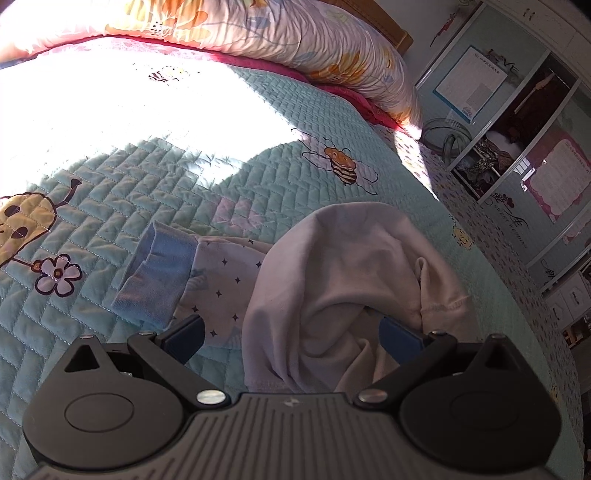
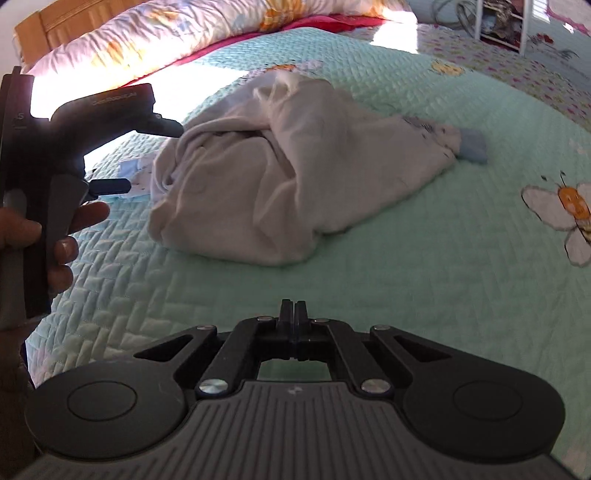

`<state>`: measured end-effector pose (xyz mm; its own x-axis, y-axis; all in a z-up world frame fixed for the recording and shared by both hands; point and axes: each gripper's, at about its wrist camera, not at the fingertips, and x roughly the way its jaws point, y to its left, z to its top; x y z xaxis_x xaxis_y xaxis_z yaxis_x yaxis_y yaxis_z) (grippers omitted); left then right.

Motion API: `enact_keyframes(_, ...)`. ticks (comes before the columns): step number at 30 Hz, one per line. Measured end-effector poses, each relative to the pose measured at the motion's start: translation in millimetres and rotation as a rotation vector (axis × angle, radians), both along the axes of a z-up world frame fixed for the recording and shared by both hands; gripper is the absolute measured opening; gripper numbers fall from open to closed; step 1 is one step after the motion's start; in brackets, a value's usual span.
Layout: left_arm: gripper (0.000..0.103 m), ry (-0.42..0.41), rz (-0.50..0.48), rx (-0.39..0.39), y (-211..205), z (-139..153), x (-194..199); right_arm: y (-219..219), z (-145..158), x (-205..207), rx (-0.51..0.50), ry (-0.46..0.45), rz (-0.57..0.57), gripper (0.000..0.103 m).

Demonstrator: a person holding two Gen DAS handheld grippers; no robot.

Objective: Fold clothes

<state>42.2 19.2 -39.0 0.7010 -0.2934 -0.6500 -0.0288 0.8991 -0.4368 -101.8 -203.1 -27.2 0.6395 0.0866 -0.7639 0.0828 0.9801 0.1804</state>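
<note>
A crumpled off-white garment point(image 1: 343, 273) point(image 2: 266, 184) lies bunched on the mint quilted bedspread point(image 1: 122, 206) point(image 2: 424, 258). Its star-printed sleeve ends in a blue cuff point(image 1: 155, 280) point(image 2: 472, 147). My left gripper point(image 1: 291, 336) is open, its blue-padded fingers point(image 1: 186, 334) spread to either side of the cloth's near fold, the right one partly tucked under fabric. In the right wrist view that left gripper point(image 2: 151, 155) appears at the left, held by a hand point(image 2: 62, 236), at the garment's edge. My right gripper point(image 2: 294, 314) is shut on nothing, hovering over bare quilt in front of the garment.
A floral duvet point(image 1: 295, 40) point(image 2: 147, 40) is heaped at the head of the bed against a wooden headboard point(image 2: 48, 26). The bed's right edge point(image 1: 524, 295) drops toward wardrobes with posters point(image 1: 546, 177). Strong sunlight washes out the quilt's far left point(image 1: 110, 103).
</note>
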Motion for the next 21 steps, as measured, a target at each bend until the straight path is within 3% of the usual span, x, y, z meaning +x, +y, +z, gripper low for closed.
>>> enact_keyframes(1, 0.103, -0.002, 0.002, 0.009, -1, 0, -1, -8, 2, -2, 0.036, -0.016, -0.042, 0.001)
enact_keyframes(3, 0.103, -0.006, 0.006, 0.02, -1, 0, -2, -15, 9, 10, 0.049, -0.065, -0.081, 0.014)
enact_keyframes(5, 0.103, -0.013, 0.007, 0.052, -4, 1, -3, -16, 19, 33, 0.02, -0.126, -0.088, 0.052)
enact_keyframes(8, 0.103, 0.012, 0.001, 0.129, -11, -2, 1, -16, 34, 68, -0.024, -0.218, -0.096, 0.069)
enact_keyframes(9, 0.103, 0.021, -0.001, 0.155, -14, -3, 2, -16, 38, 79, -0.039, -0.244, -0.097, 0.07)
enact_keyframes(11, 0.103, 0.047, -0.013, 0.159, -14, -8, 6, -11, 31, 104, -0.07, -0.206, -0.067, 0.07)
enact_keyframes(15, 0.103, 0.056, -0.023, 0.18, -15, -12, 8, -4, 8, 134, -0.103, -0.114, -0.03, 0.069)
enact_keyframes(16, 0.103, 0.058, -0.028, 0.185, -16, -13, 8, -4, 3, 135, -0.11, -0.104, -0.031, 0.056)
enact_keyframes(17, 0.103, 0.06, -0.032, 0.189, -17, -13, 8, -3, -2, 133, -0.119, -0.096, -0.036, 0.018)
enact_keyframes(18, 0.103, 0.062, -0.036, 0.194, -18, -14, 8, -2, -5, 129, -0.119, -0.097, -0.037, 0.002)
enact_keyframes(21, 0.103, 0.057, -0.056, 0.205, -21, -13, 6, 3, -1, 108, -0.137, -0.143, -0.036, 0.003)
